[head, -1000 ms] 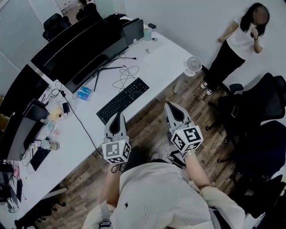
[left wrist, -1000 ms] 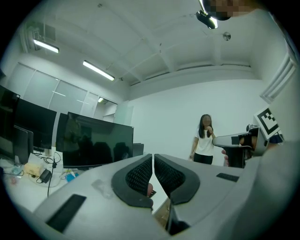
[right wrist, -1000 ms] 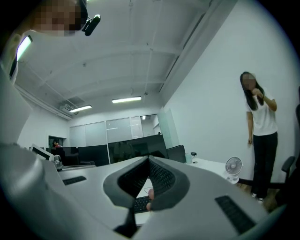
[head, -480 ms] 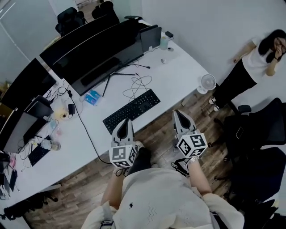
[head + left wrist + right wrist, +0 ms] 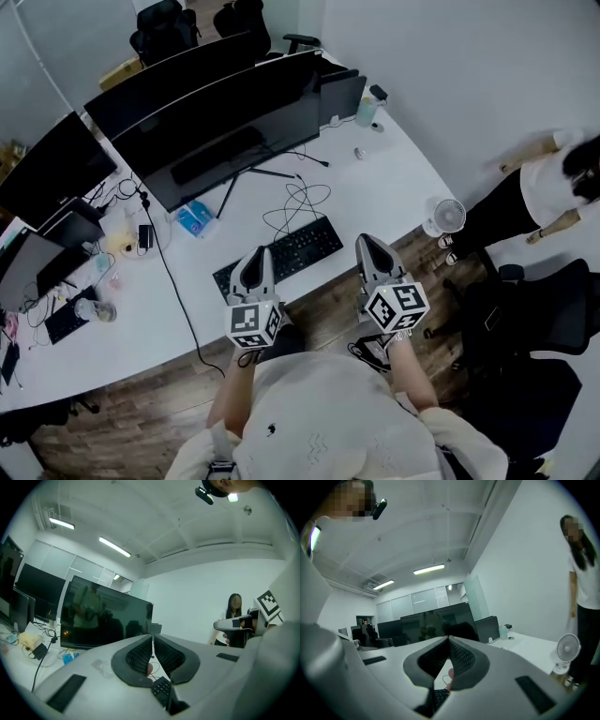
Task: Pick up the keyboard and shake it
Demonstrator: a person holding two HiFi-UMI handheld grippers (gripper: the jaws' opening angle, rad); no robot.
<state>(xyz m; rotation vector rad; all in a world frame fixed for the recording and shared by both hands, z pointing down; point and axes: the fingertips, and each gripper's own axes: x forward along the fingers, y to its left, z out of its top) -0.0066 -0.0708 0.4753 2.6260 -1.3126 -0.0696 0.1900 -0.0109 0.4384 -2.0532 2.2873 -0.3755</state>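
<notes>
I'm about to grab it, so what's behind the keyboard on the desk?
Looped black cable lies behind the keyboard, then a monitor stand. The left gripper covers the keyboard's near left end.

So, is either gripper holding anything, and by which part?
Nothing is held: the left gripper and right gripper are shut and empty; the keyboard lies on the desk.

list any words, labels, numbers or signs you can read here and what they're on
No text reads clearly in any view.
keyboard: key legends too small to read.
blue packet: print too blurred to read.
left gripper and right gripper: cubes carry black-and-white square markers, patterns only, no letters or numbers.
</notes>
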